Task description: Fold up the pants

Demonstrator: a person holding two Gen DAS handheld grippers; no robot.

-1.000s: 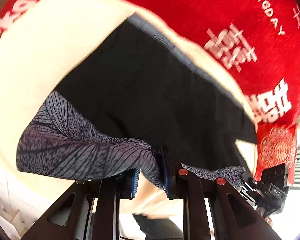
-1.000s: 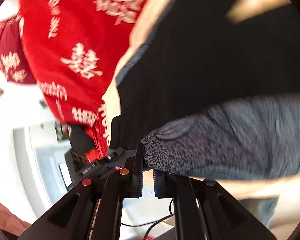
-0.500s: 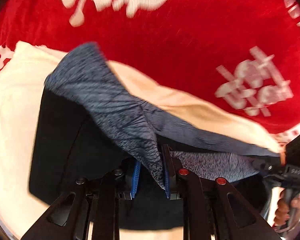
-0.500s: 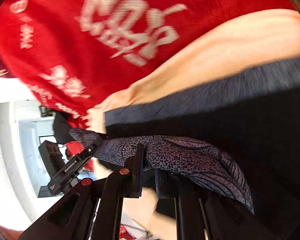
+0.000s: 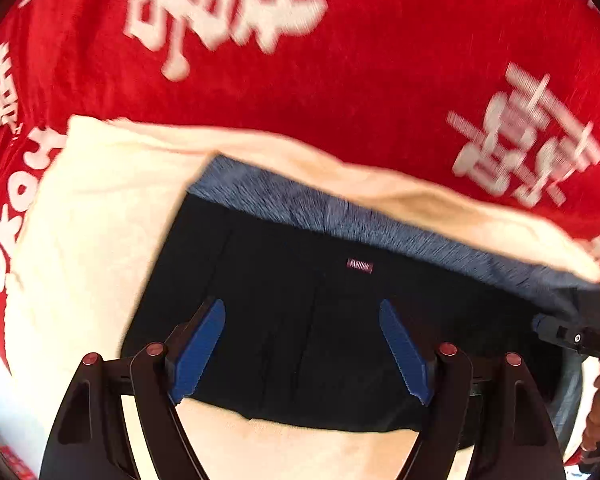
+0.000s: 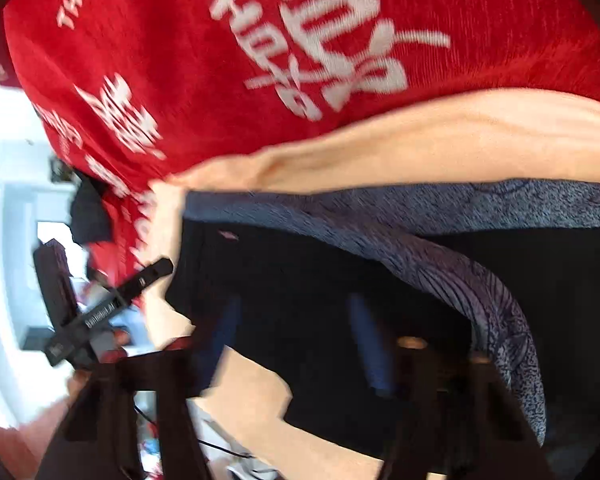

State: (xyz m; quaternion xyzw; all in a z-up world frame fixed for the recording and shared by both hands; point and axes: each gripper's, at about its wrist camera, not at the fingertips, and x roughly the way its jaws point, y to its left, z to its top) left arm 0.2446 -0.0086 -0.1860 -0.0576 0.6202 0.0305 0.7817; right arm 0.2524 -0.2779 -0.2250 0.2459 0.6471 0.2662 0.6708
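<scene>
Pants [image 5: 340,320] folded on towel [image 5: 100,240]; towel on blanket [image 5: 340,80]; waistband edge farthest.

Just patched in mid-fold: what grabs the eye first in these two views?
The red blanket with big white lettering fills the top of both views. Below it, dark pants lie folded on a cream cover, a grey patterned band along their far edge. Both tongs, left and right, hang open over the pants, holding nothing.

- Right gripper [image 6: 296,344] is smeared by motion; its blue pads [image 6: 370,344] are only vague streaks.
- Red blanket [image 5: 340,80] runs past every edge; its white lettering is blurred.
- The label [image 5: 359,266] on the pants [image 5: 320,320] is too small to read.
</scene>
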